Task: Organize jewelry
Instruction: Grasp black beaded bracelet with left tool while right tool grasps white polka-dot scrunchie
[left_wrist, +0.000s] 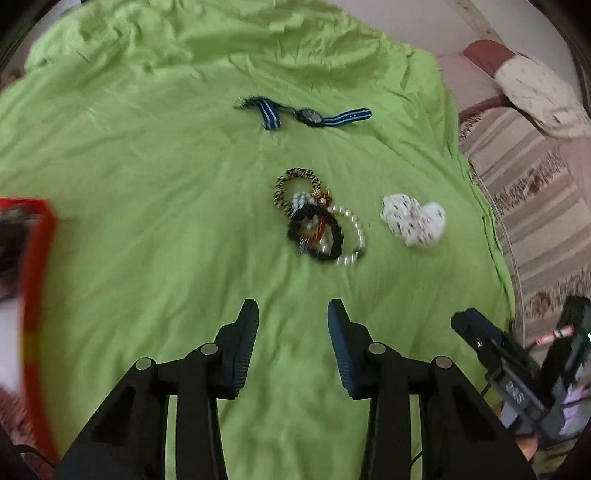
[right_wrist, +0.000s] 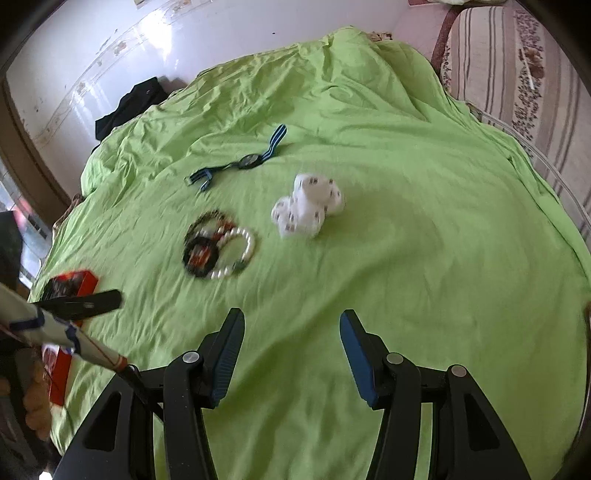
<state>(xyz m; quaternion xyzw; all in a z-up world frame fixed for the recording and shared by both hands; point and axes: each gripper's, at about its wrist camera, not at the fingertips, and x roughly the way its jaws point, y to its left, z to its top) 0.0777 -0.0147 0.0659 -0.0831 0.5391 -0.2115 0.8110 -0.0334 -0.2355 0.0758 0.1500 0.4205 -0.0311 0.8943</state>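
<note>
Tangled bracelets (left_wrist: 319, 216) at twelve o'clock of empty, part-open left tool (left_wrist: 291, 314) risk lifting as one clump; right tool (right_wrist: 291, 325) also empty, open.

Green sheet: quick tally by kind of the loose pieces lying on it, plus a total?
Watch, blue striped strap: 1
White patterned scrunchie: 1
Leopard-print hair tie: 1
Black hair tie: 1
Pearl bracelet: 1
Total: 5, though smaller bits in the tangled pile are too blurred to count.
</note>
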